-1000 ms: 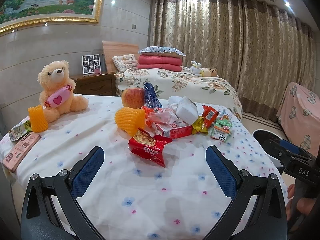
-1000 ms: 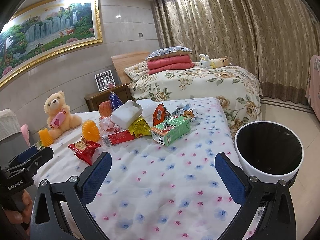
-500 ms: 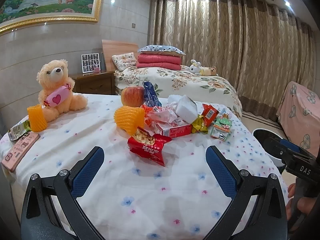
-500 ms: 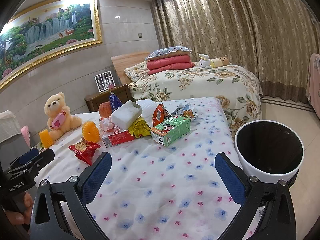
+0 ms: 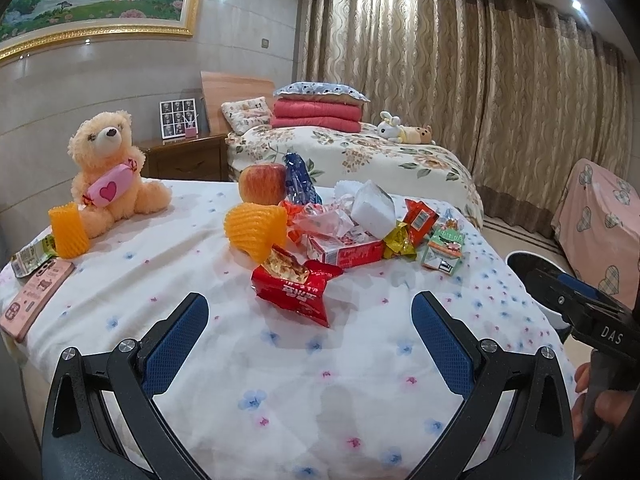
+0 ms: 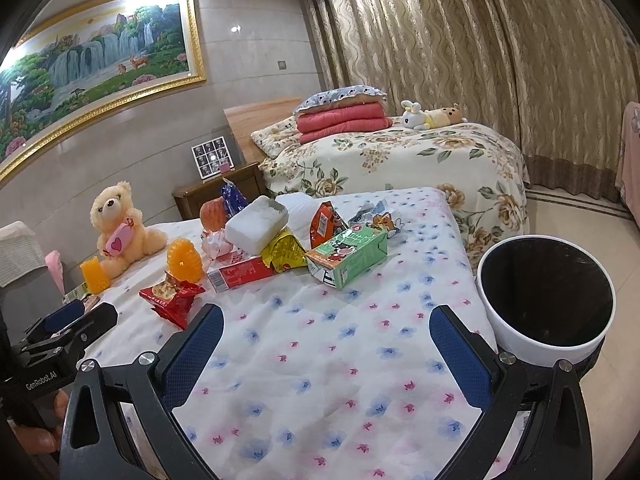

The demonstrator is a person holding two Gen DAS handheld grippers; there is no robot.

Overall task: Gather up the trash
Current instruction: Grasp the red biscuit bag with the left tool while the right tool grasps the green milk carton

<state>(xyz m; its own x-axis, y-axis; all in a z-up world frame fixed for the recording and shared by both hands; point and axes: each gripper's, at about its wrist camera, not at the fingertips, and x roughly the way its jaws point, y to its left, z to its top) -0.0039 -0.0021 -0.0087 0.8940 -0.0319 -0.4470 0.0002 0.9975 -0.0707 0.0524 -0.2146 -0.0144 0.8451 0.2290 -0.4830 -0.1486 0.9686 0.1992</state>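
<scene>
A heap of trash lies mid-bed: a red snack wrapper [image 5: 294,286] [image 6: 172,296] nearest me, a red carton [image 5: 346,250] [image 6: 240,274], a green drink carton [image 5: 444,250] [image 6: 346,254], a gold wrapper [image 6: 284,252], an orange foam net [image 5: 254,230] and a white foam block [image 5: 372,208] [image 6: 256,226]. My left gripper [image 5: 310,342] hangs open just short of the red wrapper, nothing between its fingers. My right gripper [image 6: 326,354] is open over bare sheet, the green carton ahead. A white bin [image 6: 546,298] [image 5: 532,264] with a black inside stands by the bed's right edge.
An apple [image 5: 262,188], a teddy bear [image 5: 108,168], a second orange net [image 5: 68,232], a pink box [image 5: 34,300] and a small packet [image 5: 32,256] sit on the flowered sheet [image 6: 320,360]. A second bed [image 6: 400,160], nightstand [image 5: 184,160] and curtains lie beyond.
Both grippers have barely moved; the views have drifted slightly. Both stay open and nothing on the bed has shifted.
</scene>
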